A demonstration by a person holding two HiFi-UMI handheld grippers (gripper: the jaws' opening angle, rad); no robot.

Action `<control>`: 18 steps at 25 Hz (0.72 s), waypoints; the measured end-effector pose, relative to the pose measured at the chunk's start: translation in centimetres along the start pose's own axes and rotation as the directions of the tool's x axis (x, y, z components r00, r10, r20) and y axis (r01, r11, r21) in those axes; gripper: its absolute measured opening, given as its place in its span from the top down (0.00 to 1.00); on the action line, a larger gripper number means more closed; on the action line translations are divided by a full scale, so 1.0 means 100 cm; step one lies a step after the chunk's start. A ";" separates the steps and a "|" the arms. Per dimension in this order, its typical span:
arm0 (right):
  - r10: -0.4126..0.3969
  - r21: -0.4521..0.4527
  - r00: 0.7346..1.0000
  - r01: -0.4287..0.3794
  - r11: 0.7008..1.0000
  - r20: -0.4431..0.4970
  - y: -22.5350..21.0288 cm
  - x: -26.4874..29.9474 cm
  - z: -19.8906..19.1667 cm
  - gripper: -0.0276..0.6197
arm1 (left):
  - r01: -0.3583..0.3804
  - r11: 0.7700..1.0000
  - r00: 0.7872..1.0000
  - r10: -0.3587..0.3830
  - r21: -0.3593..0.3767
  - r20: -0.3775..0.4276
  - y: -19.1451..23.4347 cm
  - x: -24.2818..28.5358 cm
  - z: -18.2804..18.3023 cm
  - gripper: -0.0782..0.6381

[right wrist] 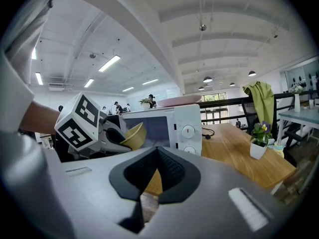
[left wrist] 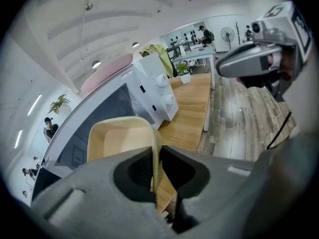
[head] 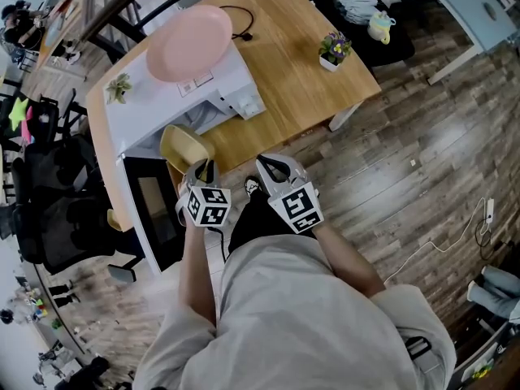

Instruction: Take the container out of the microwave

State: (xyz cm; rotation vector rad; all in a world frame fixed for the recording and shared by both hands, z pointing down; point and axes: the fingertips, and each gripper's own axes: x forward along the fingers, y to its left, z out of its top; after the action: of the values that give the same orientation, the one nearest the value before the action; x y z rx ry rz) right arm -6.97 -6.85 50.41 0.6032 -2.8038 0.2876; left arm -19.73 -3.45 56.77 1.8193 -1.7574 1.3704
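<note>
Container (left wrist: pixel 119 138), yellow, is pinched by its right wall between the pads of the left gripper (left wrist: pixel 155 166). It hangs clear in front of the microwave (head: pixel 231 88) at centre left of the head view, just above the open door (head: pixel 153 205). The right gripper (right wrist: pixel 156 158), just to its right, has its jaws pressed together on nothing. Bare table (head: pixel 301 71) and floor (head: pixel 406 161) lie open rightward; the container's lower part is hidden behind the gripper body, and the oven cavity is out of sight.

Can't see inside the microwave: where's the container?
Head view, left of centre: container clamped by its rim in the left gripper, just in front of the microwave.
</note>
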 end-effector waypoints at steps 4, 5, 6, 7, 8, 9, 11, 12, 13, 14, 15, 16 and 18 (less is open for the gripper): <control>-0.017 0.013 1.000 0.017 1.000 0.009 -0.002 -0.006 0.002 0.94 | -0.009 1.000 1.000 0.009 0.003 0.015 -0.004 -0.005 0.004 0.84; -0.022 0.020 1.000 0.021 1.000 0.011 -0.002 -0.008 0.001 0.94 | -0.008 1.000 1.000 0.008 0.008 0.017 -0.006 -0.005 0.004 0.84; -0.026 0.027 1.000 0.026 0.999 0.012 -0.002 -0.010 0.000 0.94 | -0.007 1.000 1.000 0.007 0.013 0.020 -0.007 -0.006 0.004 0.84; -0.031 0.032 0.999 0.030 0.999 0.012 -0.001 -0.012 -0.001 0.94 | -0.006 1.000 1.000 0.006 0.015 0.025 -0.009 -0.006 0.004 0.84; -0.037 0.037 0.999 0.036 0.999 0.012 -0.001 -0.013 -0.002 0.94 | -0.006 1.000 1.000 0.005 0.015 0.031 -0.011 -0.007 0.005 0.84; -0.044 0.041 0.999 0.043 0.998 0.012 -0.001 -0.015 -0.004 0.94 | -0.006 1.000 0.999 0.006 0.013 0.038 -0.012 -0.009 0.005 0.84; -0.059 0.048 0.998 0.058 0.997 0.011 -0.001 -0.019 -0.006 0.94 | -0.007 1.000 0.999 0.006 0.012 0.050 -0.014 -0.011 0.006 0.84; -0.065 0.051 0.998 0.064 0.997 0.009 -0.001 -0.021 -0.007 0.94 | -0.006 1.000 0.999 0.005 0.012 0.054 -0.015 -0.012 0.006 0.84; -0.071 0.054 0.997 0.070 0.996 0.008 0.000 -0.022 -0.008 0.94 | -0.005 1.000 0.998 0.005 0.010 0.058 -0.016 -0.013 0.006 0.84; -0.076 0.056 0.997 0.075 0.996 0.006 0.001 -0.023 -0.009 0.94 | -0.005 1.000 0.998 0.004 0.008 0.063 -0.016 -0.014 0.006 0.84; -0.081 0.057 0.997 0.080 0.995 0.005 0.001 -0.024 -0.010 0.94 | -0.004 1.000 0.998 0.004 0.003 0.068 -0.017 -0.014 0.006 0.84; -0.086 0.057 0.996 0.086 0.995 0.003 0.002 -0.025 -0.010 0.94 | -0.003 1.000 0.997 0.004 -0.002 0.073 -0.017 -0.014 0.006 0.84; -0.095 0.055 0.995 0.095 0.994 0.000 0.003 -0.027 -0.012 0.94 | 0.001 1.000 0.997 0.000 -0.011 0.081 -0.018 -0.015 0.006 0.84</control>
State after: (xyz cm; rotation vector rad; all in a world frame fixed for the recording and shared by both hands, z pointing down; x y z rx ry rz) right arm -4.50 -5.28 50.68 0.7475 -2.7671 0.3461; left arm -17.64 -2.46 56.05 1.8945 -1.8008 1.3014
